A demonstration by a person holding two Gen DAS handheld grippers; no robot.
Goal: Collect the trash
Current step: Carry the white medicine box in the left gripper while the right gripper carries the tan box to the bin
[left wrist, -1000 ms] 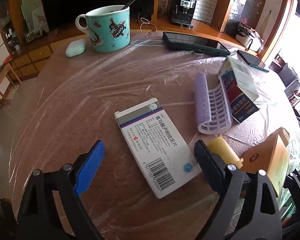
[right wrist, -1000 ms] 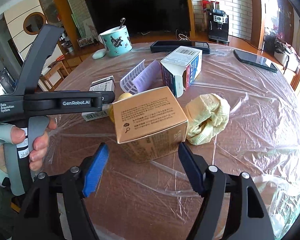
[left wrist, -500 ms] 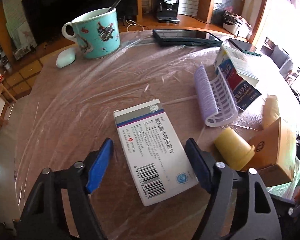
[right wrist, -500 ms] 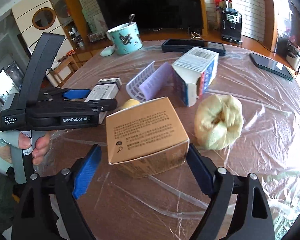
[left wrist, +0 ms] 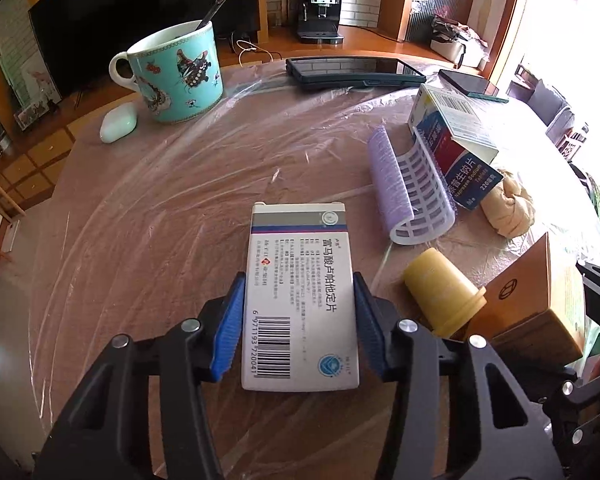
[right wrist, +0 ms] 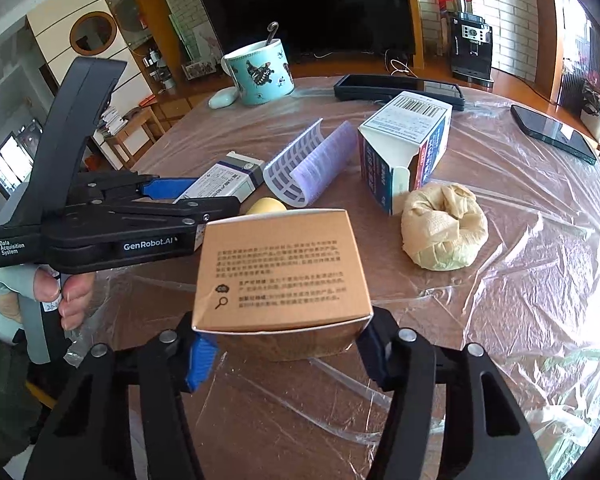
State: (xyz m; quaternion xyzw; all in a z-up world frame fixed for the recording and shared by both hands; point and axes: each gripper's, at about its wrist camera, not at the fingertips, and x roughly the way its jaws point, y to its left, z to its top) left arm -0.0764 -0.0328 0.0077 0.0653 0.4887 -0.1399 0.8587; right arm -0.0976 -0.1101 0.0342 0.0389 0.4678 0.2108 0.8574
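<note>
My left gripper (left wrist: 296,320) is shut on a flat white medicine box (left wrist: 300,280) with a barcode, lying on the plastic-covered table (left wrist: 160,220); it also shows in the right wrist view (right wrist: 224,184). My right gripper (right wrist: 284,348) is shut on a brown cardboard box (right wrist: 280,272), seen at the right edge of the left wrist view (left wrist: 536,300). Other trash lies beyond: a yellow cap (left wrist: 440,292), a purple-white hair roller (left wrist: 408,192), an opened blue-white medicine carton (left wrist: 456,140) and a crumpled yellow tissue (right wrist: 444,232).
A turquoise mug (left wrist: 176,76) with a spoon and a pale earbud case (left wrist: 118,122) stand at the far left. A dark tablet (left wrist: 356,72) and a phone (right wrist: 552,132) lie at the far side. The table edge curves on the left.
My left gripper moved forward over the white medicine box and closed on its sides. My right gripper closed on the brown box.
</note>
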